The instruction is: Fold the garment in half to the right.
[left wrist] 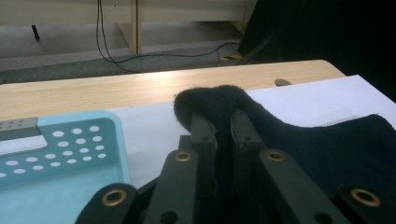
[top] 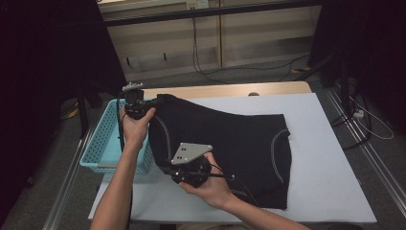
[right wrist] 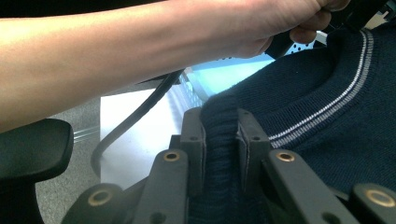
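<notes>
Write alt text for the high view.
Two hand-held grippers pinch the left edge of a dark garment on a white table: left gripper at its far corner, right gripper nearer. A blue basket sits left.

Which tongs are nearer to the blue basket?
Left. The left tongs grip the dark garment beside the blue basket; the right tongs grip its edge farther off.

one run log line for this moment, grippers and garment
left gripper: shut on dark garment edge | right gripper: shut on dark garment | garment: spread on white table cover | blue basket: left of garment
</notes>
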